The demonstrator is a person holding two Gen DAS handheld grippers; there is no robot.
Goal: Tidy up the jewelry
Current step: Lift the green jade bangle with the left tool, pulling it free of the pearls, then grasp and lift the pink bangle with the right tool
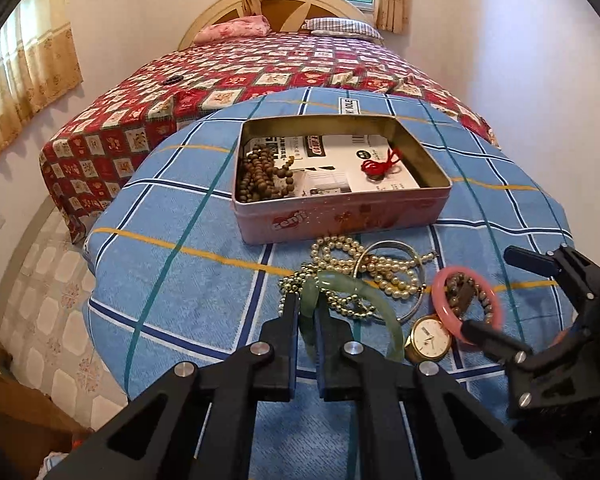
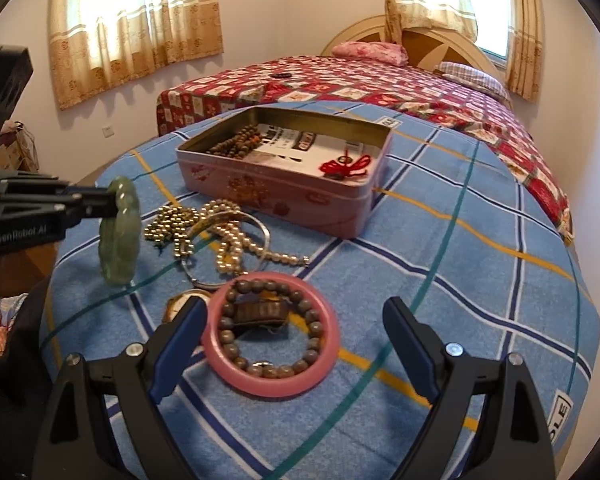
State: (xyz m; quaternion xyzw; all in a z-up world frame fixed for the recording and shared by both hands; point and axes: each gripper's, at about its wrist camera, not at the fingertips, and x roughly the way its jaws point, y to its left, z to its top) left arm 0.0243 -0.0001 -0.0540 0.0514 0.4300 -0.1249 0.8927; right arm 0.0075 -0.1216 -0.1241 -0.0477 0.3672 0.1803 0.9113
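My left gripper point(image 1: 307, 304) is shut on a green jade bangle point(image 1: 384, 312) and holds it upright, lifted off the cloth point(image 2: 120, 232). My right gripper point(image 2: 296, 316) is open around a pink bangle point(image 2: 272, 376) that lies flat with a brown bead bracelet point(image 2: 312, 348) inside it. Its left finger point(image 2: 180, 344) is close to the bangle's rim. A pink tin box point(image 1: 340, 216) holds wooden beads point(image 1: 260, 178) and a red knot charm point(image 1: 380, 166). Pearl strands point(image 1: 376, 268), gold beads point(image 1: 340, 304), a silver bangle point(image 2: 260, 232) and a gold watch point(image 1: 428, 338) lie in front of the box.
The jewelry lies on a round table with a blue checked cloth point(image 1: 188, 280). A bed with a red patterned cover point(image 1: 260, 68) stands behind it. Curtained windows point(image 2: 136, 20) are on the far walls. Tiled floor point(image 1: 48, 312) lies to the left of the table.
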